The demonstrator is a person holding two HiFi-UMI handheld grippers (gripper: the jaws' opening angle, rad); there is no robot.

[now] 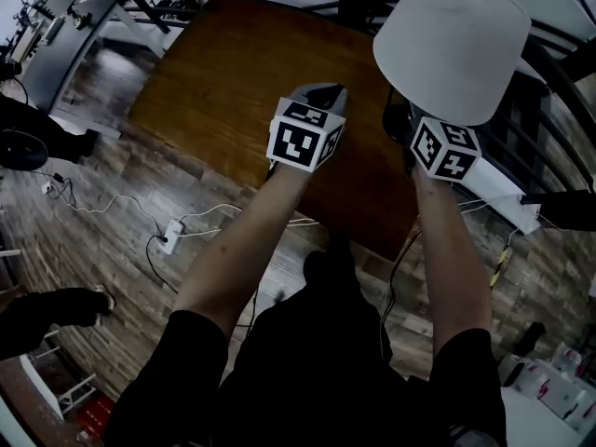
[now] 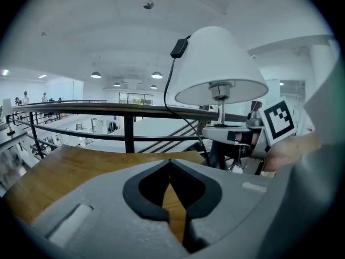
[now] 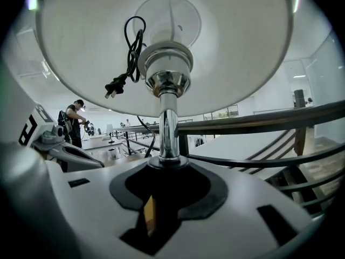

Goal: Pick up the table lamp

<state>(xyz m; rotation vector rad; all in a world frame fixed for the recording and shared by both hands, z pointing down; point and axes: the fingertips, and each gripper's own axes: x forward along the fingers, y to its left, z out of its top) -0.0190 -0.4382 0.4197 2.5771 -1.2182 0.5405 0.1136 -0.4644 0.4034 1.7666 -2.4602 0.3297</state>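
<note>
Over the brown wooden table (image 1: 223, 82): the right gripper (image 1: 402, 127) is holding a white-shaded, chrome-stemmed table lamp (image 1: 452, 40) up; the left gripper (image 1: 324, 91) is hovering beside it.
Left gripper view: black jaws are meeting at their tips, gripping nothing.
Right gripper view: jaws are clamping the lamp, seemingly at its base; a black plug cord (image 3: 123, 63) is dangling.

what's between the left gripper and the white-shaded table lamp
Nothing stands there: the head view shows only brown wooden tabletop behind the gap between the left gripper and the white-shaded chrome-stemmed table lamp.
</note>
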